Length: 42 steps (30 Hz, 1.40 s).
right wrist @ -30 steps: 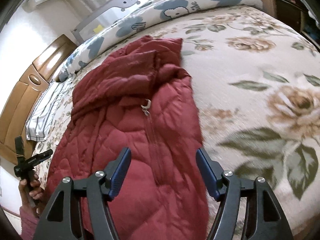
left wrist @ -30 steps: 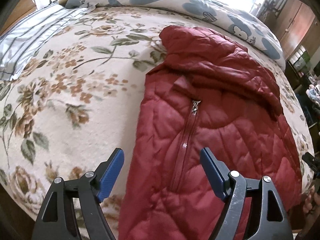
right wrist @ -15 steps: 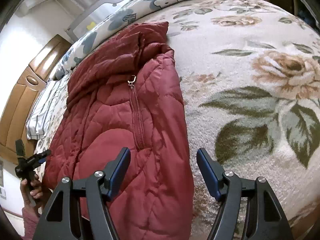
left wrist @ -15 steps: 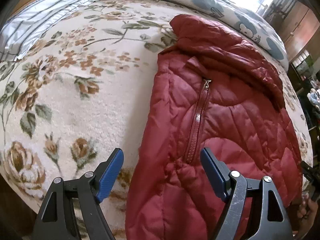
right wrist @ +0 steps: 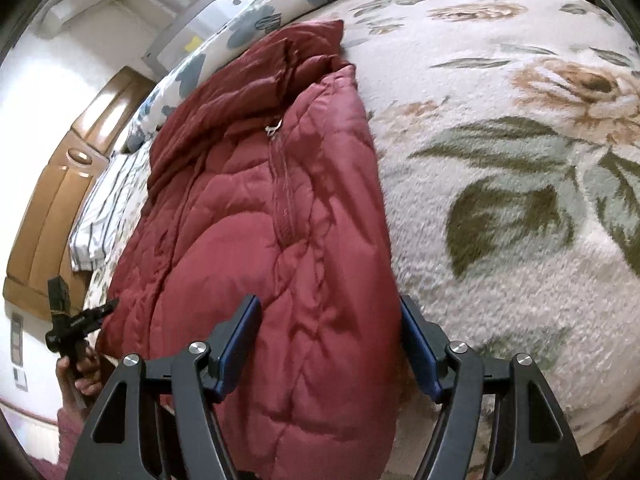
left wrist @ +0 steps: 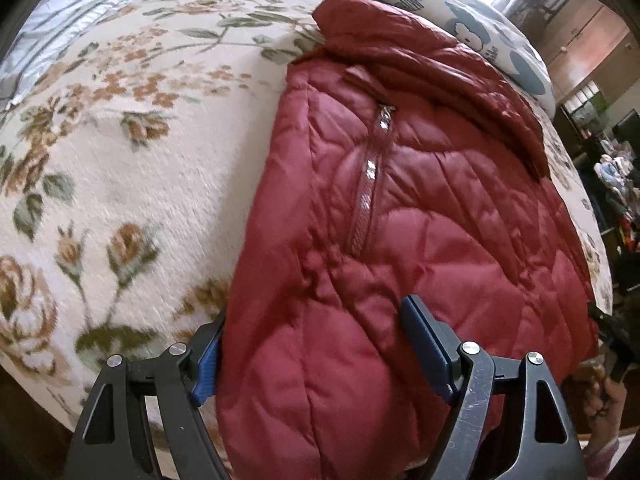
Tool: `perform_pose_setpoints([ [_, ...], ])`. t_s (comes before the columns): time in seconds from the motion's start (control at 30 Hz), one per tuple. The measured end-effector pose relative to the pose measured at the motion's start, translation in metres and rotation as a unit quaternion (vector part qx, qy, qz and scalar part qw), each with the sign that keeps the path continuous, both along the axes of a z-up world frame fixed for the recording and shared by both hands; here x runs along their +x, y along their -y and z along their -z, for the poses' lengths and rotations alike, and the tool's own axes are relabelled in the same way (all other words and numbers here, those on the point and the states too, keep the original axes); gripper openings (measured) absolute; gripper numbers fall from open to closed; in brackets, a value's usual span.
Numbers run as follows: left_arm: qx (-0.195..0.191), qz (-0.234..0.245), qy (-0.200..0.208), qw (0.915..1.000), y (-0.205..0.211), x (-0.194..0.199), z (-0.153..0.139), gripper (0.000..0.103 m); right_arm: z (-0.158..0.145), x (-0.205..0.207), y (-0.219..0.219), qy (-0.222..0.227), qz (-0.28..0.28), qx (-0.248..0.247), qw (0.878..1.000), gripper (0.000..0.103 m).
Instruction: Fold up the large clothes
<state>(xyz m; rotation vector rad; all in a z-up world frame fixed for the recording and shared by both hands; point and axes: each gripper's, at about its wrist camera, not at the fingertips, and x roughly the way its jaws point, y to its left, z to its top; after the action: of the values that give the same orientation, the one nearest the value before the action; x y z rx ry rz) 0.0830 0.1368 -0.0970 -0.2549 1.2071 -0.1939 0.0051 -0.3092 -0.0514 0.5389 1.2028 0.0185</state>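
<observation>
The red jacket (left wrist: pixel 400 208) lies lengthwise on the flowered bed (left wrist: pixel 120 168), its hem at the near edge. Our left gripper (left wrist: pixel 316 344) and right gripper (right wrist: pixel 328 340) straddle the hem's two near corners, jaws apart, nothing pinched. We should close on all layers before lifting evenly.

a home bedroom: a bed (left wrist: pixel 120 184) spread with a plush rose-patterned blanket (right wrist: pixel 500 200), a cartoon-print duvet (left wrist: pixel 472 28) along its far edge, a striped pillow (right wrist: pixel 104 216) against a wooden headboard (right wrist: pixel 52 200), and wooden wardrobe doors (left wrist: pixel 580 40) beyond.
</observation>
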Motion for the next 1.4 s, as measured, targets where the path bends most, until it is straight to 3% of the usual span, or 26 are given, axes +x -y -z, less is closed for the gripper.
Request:
perform_pose_setpoints([
  [0.1,-0.010,0.004,-0.004,0.9999,0.000,-0.007,0.003,0.079,-0.003,-0.003,-0.006,-0.002,-0.017,-0.007,1.000,0.057],
  [0.4,-0.008,0.035,0.003,0.9994,0.013,-0.015,0.003,0.074,0.003,-0.008,-0.002,-0.006,-0.025,0.013,1.000,0.058],
  [0.5,-0.011,0.050,0.009,0.9987,0.018,-0.016,0.002,0.053,0.006,-0.010,-0.002,-0.001,-0.021,0.022,1.000,0.056],
  [0.57,-0.007,0.056,0.017,0.9983,0.020,-0.017,-0.001,0.035,0.005,-0.011,-0.003,0.004,-0.025,0.025,0.999,0.046],
  [0.67,0.000,0.062,0.027,0.9977,0.023,-0.020,-0.006,0.023,0.000,-0.012,-0.005,0.014,-0.030,0.029,0.999,0.030],
  [0.73,0.011,0.066,0.036,0.9971,0.026,-0.024,-0.012,0.020,-0.005,-0.012,-0.008,0.020,-0.036,0.027,0.999,0.026],
  [1.07,-0.005,0.082,0.072,0.9940,0.018,-0.052,-0.056,0.014,-0.044,-0.019,-0.006,0.076,-0.064,0.057,0.993,0.021],
  [1.4,-0.034,0.073,0.160,0.9838,0.002,-0.051,-0.127,0.013,-0.095,0.012,0.005,0.184,-0.053,0.078,0.978,0.020],
])
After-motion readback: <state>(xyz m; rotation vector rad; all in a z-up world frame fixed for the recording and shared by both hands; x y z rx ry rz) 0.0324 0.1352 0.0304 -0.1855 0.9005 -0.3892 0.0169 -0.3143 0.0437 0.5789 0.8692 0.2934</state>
